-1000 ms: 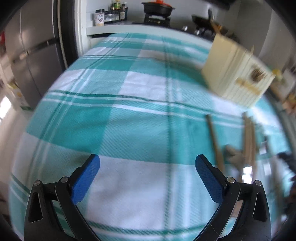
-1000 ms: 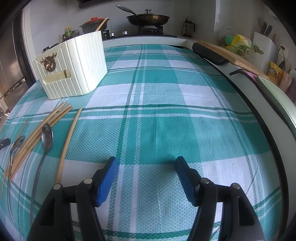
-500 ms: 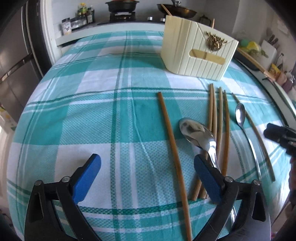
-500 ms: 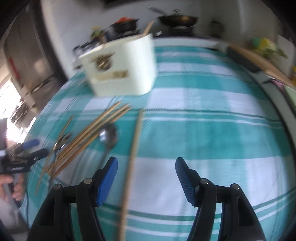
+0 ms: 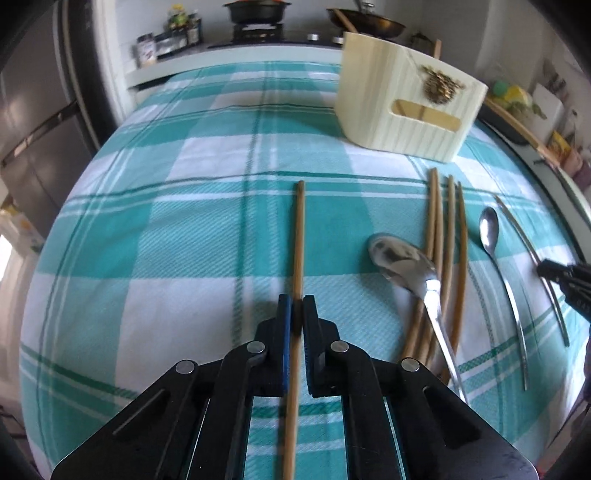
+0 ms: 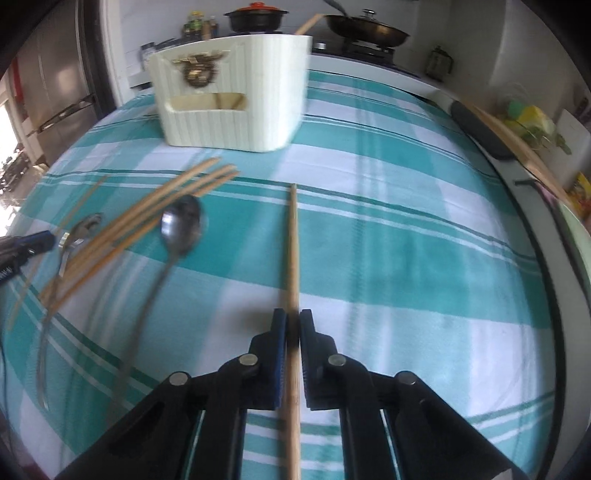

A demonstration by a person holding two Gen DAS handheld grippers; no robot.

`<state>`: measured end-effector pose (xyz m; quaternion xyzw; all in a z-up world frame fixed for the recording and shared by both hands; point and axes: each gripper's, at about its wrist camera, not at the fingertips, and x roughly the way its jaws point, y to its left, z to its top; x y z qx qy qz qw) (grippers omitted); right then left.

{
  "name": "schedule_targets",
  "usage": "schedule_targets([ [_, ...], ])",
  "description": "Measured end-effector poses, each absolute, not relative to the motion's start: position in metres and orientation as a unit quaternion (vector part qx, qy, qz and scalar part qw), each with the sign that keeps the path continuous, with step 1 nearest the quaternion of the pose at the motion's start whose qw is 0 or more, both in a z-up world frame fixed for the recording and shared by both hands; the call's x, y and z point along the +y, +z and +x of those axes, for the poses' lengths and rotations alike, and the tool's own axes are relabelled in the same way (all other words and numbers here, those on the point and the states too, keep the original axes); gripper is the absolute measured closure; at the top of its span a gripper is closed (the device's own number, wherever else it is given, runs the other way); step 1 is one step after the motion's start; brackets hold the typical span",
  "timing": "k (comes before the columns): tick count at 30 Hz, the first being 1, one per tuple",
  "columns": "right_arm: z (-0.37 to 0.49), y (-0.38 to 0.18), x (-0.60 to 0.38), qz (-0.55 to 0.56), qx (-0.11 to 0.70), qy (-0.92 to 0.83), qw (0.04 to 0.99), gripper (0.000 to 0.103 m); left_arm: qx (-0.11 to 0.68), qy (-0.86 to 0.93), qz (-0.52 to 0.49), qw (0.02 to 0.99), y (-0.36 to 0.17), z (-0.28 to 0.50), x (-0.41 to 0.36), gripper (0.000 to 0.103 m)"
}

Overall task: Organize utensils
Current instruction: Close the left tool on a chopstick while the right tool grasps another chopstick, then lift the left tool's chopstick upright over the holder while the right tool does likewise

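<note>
My left gripper (image 5: 296,306) is shut on a wooden chopstick (image 5: 298,236) that points ahead over the checked cloth. My right gripper (image 6: 291,325) is shut on another wooden chopstick (image 6: 293,243). A bundle of chopsticks (image 5: 445,229) lies to the right in the left wrist view, with a large spoon (image 5: 402,258) across it and a small spoon (image 5: 489,229) beyond. The same bundle (image 6: 147,218) and a spoon (image 6: 181,225) show left in the right wrist view. The cream utensil holder (image 5: 402,107) stands farther back; it also shows in the right wrist view (image 6: 236,99).
A teal and white checked cloth (image 5: 177,221) covers the table. A stove with a pot (image 5: 255,11) and pan (image 6: 365,29) is behind. A fridge (image 5: 33,110) stands at the left. A cutting board (image 6: 517,147) lies along the right counter.
Both grippers have gone from open to shut, each around a single chopstick. The left gripper has shifted right over its chopstick; the right view has swung left toward the holder.
</note>
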<state>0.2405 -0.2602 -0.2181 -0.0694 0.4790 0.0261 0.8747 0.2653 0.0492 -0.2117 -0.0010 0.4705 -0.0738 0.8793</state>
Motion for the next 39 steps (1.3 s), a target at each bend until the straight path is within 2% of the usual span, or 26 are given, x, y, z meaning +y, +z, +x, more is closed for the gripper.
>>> schedule_targets([
  [4,0.234,-0.215,-0.287,-0.062,0.489,0.021,0.87,0.095,0.487,-0.091,-0.025,0.868,-0.211,0.268,0.06,0.094],
  [5,0.235,-0.214,-0.293,-0.056,0.495,0.024,0.867,0.093,0.493,-0.103,-0.027,0.863,-0.21,0.27,0.061,0.087],
  [6,0.236,-0.213,-0.298,-0.045,0.501,0.031,0.864,0.084,0.497,-0.116,-0.026,0.86,-0.208,0.272,0.062,0.081],
  [8,0.239,-0.21,-0.307,-0.023,0.51,0.041,0.859,0.077,0.502,-0.12,-0.012,0.857,-0.204,0.276,0.063,0.044],
  [9,0.242,-0.208,-0.313,-0.011,0.518,0.047,0.854,0.077,0.503,-0.122,-0.002,0.855,-0.202,0.279,0.062,0.04],
  [14,0.258,-0.207,-0.314,-0.003,0.551,0.071,0.831,0.076,0.516,-0.132,0.056,0.844,-0.203,0.301,0.051,0.039],
  [16,0.267,-0.206,-0.306,-0.016,0.56,0.085,0.824,0.073,0.523,-0.134,0.076,0.839,-0.207,0.309,0.044,0.039],
  [17,0.271,-0.207,-0.302,-0.026,0.563,0.088,0.821,0.069,0.525,-0.132,0.085,0.836,-0.209,0.314,0.041,0.039],
  [19,0.282,-0.209,-0.292,-0.052,0.566,0.084,0.819,0.068,0.532,-0.132,0.093,0.832,-0.212,0.323,0.035,0.04],
  [21,0.297,-0.212,-0.286,-0.066,0.565,0.076,0.819,0.068,0.532,-0.137,0.086,0.832,-0.212,0.331,0.032,0.047],
  [22,0.302,-0.212,-0.284,-0.067,0.561,0.074,0.822,0.068,0.529,-0.136,0.085,0.833,-0.211,0.335,0.031,0.061],
  [23,0.31,-0.213,-0.281,-0.066,0.563,0.073,0.821,0.072,0.528,-0.132,0.086,0.835,-0.21,0.338,0.03,0.084],
  [24,0.317,-0.212,-0.278,-0.071,0.557,0.069,0.824,0.082,0.529,-0.137,0.078,0.834,-0.21,0.343,0.029,0.096],
  [26,0.328,-0.212,-0.275,-0.077,0.554,0.063,0.826,0.096,0.53,-0.139,0.06,0.834,-0.209,0.348,0.029,0.099],
  [32,0.325,-0.179,-0.282,-0.014,0.507,0.073,0.859,0.097,0.474,-0.146,0.011,0.868,-0.169,0.329,0.044,0.099],
  [39,0.26,-0.088,-0.281,-0.003,0.405,0.107,0.908,0.097,0.36,-0.188,-0.039,0.913,-0.08,0.279,0.066,0.099],
])
